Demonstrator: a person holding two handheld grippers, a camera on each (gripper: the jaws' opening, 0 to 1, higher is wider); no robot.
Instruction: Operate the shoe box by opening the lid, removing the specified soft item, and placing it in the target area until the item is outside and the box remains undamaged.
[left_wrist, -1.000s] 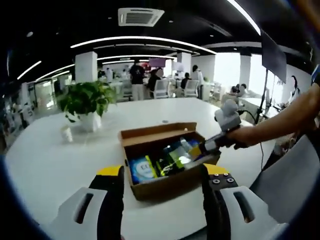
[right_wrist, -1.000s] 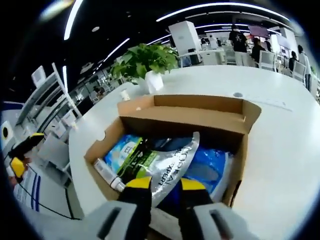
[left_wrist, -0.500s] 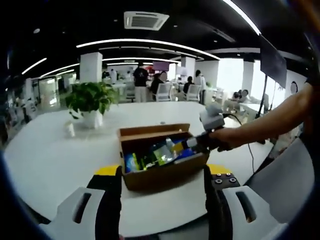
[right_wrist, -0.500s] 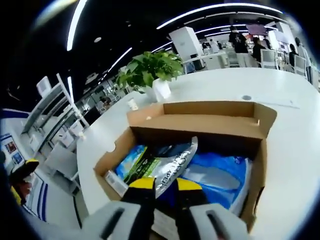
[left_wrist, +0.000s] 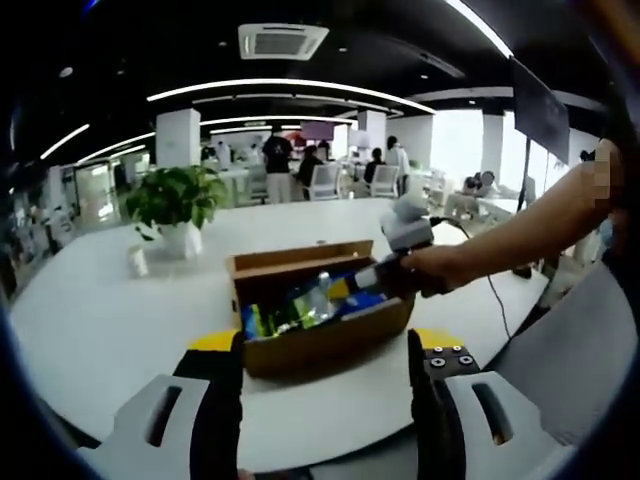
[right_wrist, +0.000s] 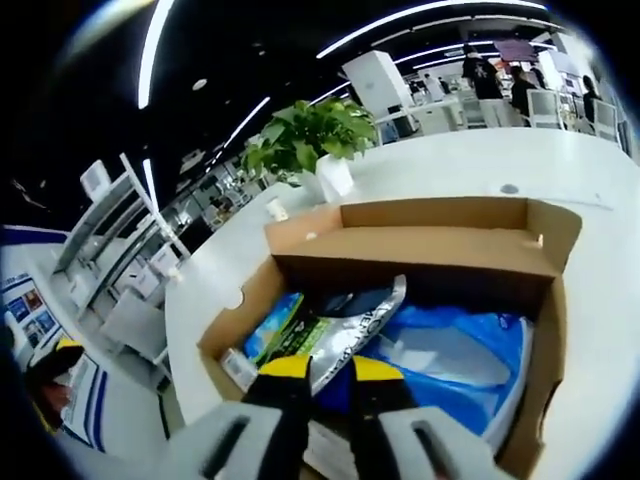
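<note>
We see a white worktop (left_wrist: 100, 320) carrying the open shoe box (left_wrist: 320, 340), lid flap folded back. Potted plant (left_wrist: 175, 205) stands well behind it, small cup (left_wrist: 137, 262) beside. Inside: blue bag (right_wrist: 450, 350), silver pouch (right_wrist: 350, 330), tube (right_wrist: 238, 368). Right claw (right_wrist: 318, 368) is clenched on the silver pouch's edge inside the box. Left claw (left_wrist: 325, 345) hangs released near the box.

The left gripper (left_wrist: 325, 350) has two black jaws capped with yellow tips, set on broad pale grey mounts, each with a dark oval slot; small screws dot the right jaw's black top. The right gripper (right_wrist: 319, 372) shows the same yellow-tipped black jaws on grey mounts. In the left gripper view it carries a pale grey block, gripped by a person's bare hand (left_wrist: 432, 268).
</note>
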